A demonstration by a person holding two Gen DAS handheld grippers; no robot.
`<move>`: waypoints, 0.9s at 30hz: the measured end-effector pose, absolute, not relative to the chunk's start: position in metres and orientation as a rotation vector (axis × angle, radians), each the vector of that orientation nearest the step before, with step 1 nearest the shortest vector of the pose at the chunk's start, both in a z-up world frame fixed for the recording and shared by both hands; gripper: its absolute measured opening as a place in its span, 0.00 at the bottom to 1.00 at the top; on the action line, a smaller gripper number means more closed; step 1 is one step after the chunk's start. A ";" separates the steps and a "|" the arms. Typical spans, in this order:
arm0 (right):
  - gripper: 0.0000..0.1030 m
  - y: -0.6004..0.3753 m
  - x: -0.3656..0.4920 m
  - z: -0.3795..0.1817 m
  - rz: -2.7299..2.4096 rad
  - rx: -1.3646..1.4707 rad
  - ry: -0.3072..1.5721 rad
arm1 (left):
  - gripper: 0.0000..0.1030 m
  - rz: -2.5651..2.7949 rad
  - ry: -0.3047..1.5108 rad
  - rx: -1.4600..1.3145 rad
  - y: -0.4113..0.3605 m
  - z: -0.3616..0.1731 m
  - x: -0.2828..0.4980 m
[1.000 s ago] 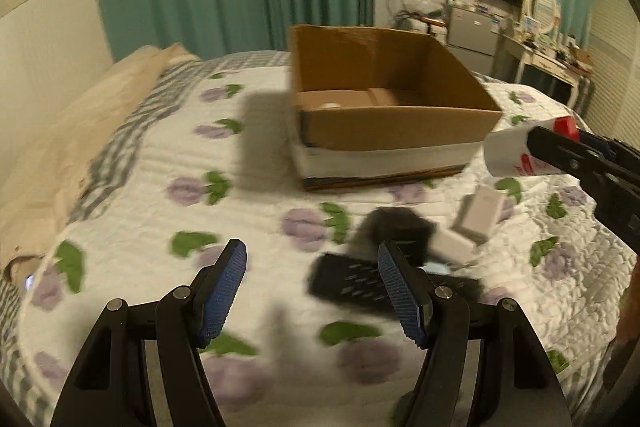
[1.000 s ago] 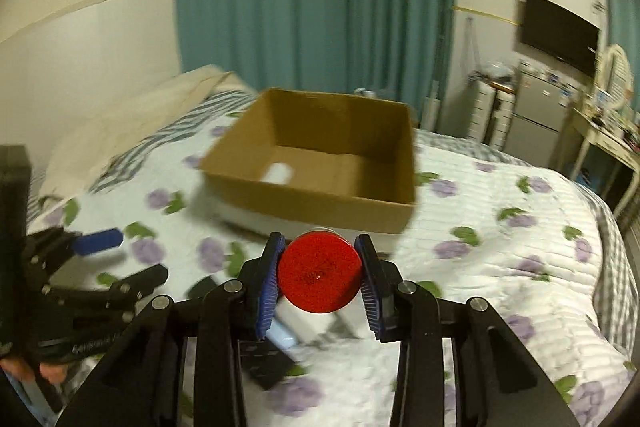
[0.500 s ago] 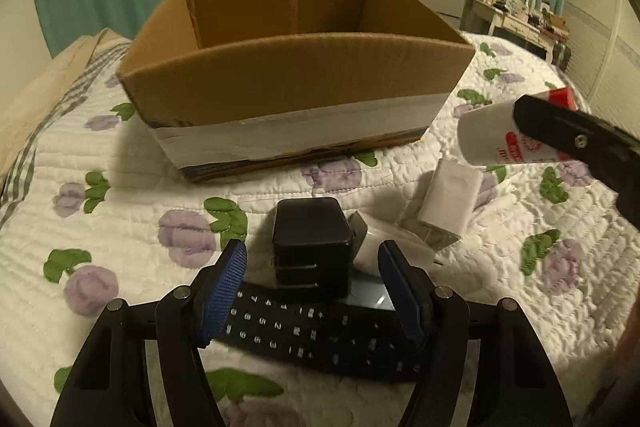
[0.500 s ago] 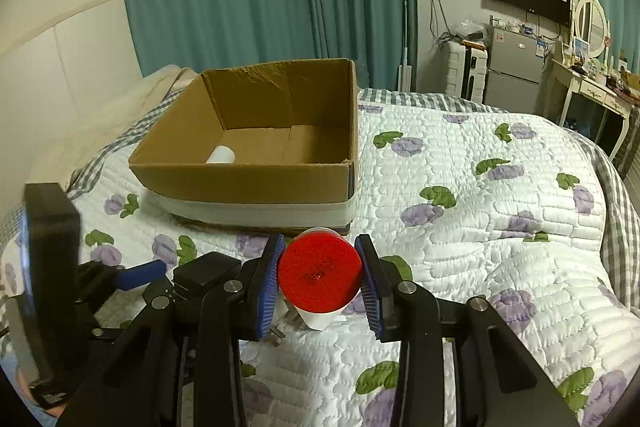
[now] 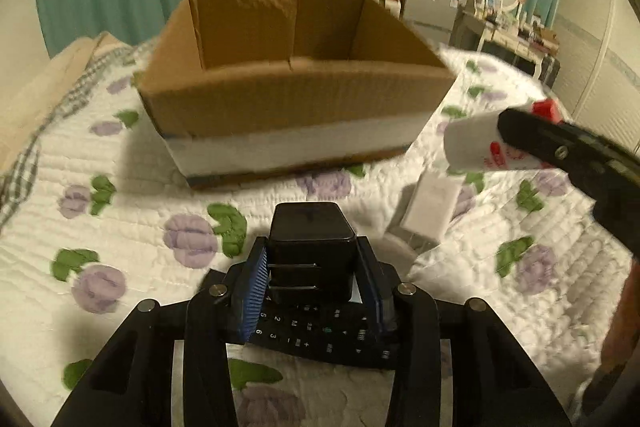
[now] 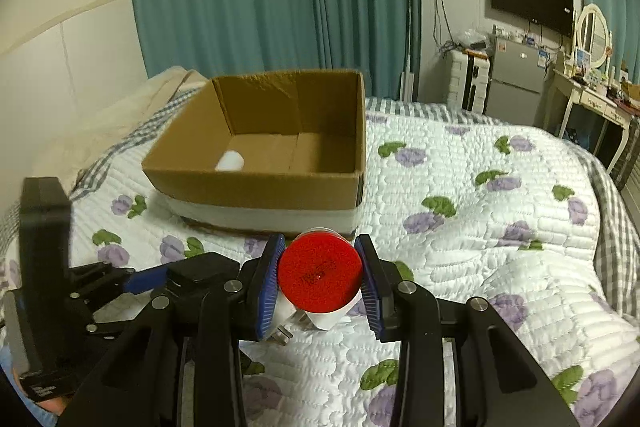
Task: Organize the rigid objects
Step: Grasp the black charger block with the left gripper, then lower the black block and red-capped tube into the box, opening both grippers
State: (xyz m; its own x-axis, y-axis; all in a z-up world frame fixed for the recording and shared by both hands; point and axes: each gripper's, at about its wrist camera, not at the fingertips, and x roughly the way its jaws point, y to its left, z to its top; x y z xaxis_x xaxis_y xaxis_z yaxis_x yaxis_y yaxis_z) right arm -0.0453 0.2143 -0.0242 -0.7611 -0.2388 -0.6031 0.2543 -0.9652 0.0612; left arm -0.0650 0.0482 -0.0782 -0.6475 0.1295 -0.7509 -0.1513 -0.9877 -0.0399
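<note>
My left gripper (image 5: pixel 312 267) is shut on a black plug adapter (image 5: pixel 310 247), which sits over a black remote control (image 5: pixel 316 337) on the quilt. My right gripper (image 6: pixel 320 277) is shut on a white bottle with a red cap (image 6: pixel 319 277), held above the bed; the bottle also shows in the left wrist view (image 5: pixel 476 145). An open cardboard box (image 5: pixel 288 99) stands on the bed beyond both grippers. In the right wrist view the box (image 6: pixel 260 183) holds one white object (image 6: pixel 230 161).
A white charger block (image 5: pixel 432 205) lies on the quilt to the right of the adapter. The flowered quilt (image 6: pixel 480 227) covers the bed. Teal curtains, a TV, a small fridge and a dresser stand behind.
My left gripper has closed on the black adapter, which stood free between open fingers before. The right gripper still holds the bottle and has risen slightly.
</note>
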 end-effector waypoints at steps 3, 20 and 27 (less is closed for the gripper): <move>0.35 0.215 -0.040 -0.008 -2.741 0.883 0.048 | 0.41 2.752 0.037 -1.149 0.047 -0.050 -0.057; 0.35 0.204 -0.113 0.070 -2.771 0.666 0.104 | 0.41 2.920 0.087 -0.920 0.050 0.022 -0.176; 0.35 0.195 -0.163 0.043 -2.747 0.712 0.074 | 0.41 2.905 0.099 -1.048 0.053 -0.028 -0.228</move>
